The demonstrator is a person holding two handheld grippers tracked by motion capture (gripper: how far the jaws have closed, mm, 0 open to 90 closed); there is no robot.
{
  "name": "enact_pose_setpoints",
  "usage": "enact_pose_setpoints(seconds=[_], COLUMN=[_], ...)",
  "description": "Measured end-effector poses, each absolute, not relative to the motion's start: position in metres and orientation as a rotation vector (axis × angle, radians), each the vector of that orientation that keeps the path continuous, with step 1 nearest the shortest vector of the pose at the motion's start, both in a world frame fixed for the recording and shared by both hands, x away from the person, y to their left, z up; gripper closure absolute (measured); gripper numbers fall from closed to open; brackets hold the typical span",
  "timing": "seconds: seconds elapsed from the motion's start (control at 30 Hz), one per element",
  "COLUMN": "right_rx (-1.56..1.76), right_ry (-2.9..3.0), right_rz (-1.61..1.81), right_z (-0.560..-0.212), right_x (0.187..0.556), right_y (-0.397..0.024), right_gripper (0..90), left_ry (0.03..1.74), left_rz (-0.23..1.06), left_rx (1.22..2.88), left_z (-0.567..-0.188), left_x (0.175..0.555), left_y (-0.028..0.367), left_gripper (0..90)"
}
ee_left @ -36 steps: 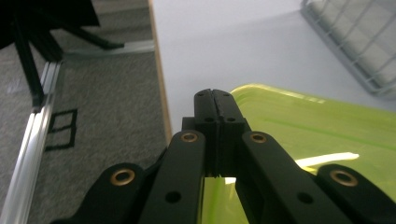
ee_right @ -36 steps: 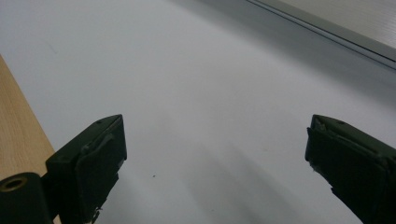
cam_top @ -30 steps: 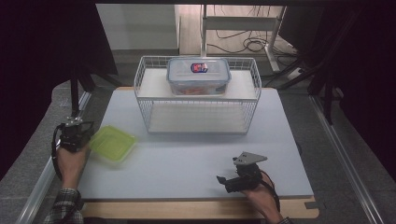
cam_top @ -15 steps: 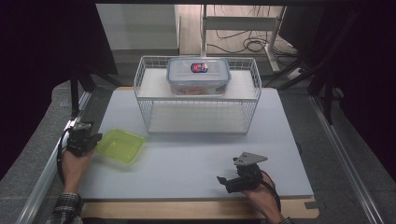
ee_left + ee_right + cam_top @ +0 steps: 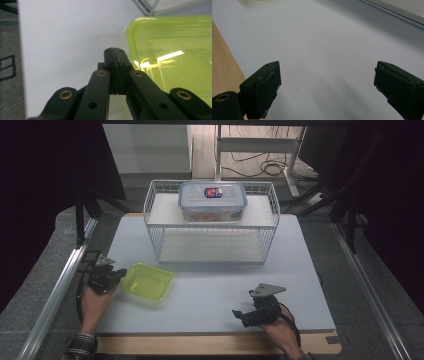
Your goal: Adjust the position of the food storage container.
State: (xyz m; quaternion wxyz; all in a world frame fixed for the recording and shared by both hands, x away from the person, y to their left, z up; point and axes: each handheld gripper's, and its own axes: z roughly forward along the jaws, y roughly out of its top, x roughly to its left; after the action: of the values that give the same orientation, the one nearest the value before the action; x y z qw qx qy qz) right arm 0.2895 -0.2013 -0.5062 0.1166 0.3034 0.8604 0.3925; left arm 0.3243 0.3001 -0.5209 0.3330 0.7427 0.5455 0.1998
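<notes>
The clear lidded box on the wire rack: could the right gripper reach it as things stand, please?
Probably yes: the right gripper is open and empty, the clear lidded box sits uncovered on the wire rack.

high view overhead, facing forward-down; gripper views close, low over white table (image 5: 210, 290); all share table.

Both handheld tools are matte black plastic. The left claw (image 5: 115, 53) has jointed link arms pinned with brass-coloured rivets and small dark screw holes. The right claw (image 5: 327, 82) ends in blocky rubber-faced pads and carries a grey three-cornered plate, with a black cable trailing behind. A plaid cuff (image 5: 80, 351) covers the left wrist.
</notes>
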Motion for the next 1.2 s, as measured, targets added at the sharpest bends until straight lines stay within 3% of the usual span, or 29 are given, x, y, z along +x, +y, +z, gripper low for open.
enact_pose_setpoints(seconds=[1.2], right_rx=[0.928], right_ry=[2.521], right_rz=[1.145], right_z=[-0.508], right_x=[0.293], right_y=[-0.207], right_gripper=[8.4], left_ry=[1.17], left_rz=[0.326], left_rx=[2.008], left_z=[-0.51], left_x=[0.283], left_y=[0.211], left_gripper=[89.9])
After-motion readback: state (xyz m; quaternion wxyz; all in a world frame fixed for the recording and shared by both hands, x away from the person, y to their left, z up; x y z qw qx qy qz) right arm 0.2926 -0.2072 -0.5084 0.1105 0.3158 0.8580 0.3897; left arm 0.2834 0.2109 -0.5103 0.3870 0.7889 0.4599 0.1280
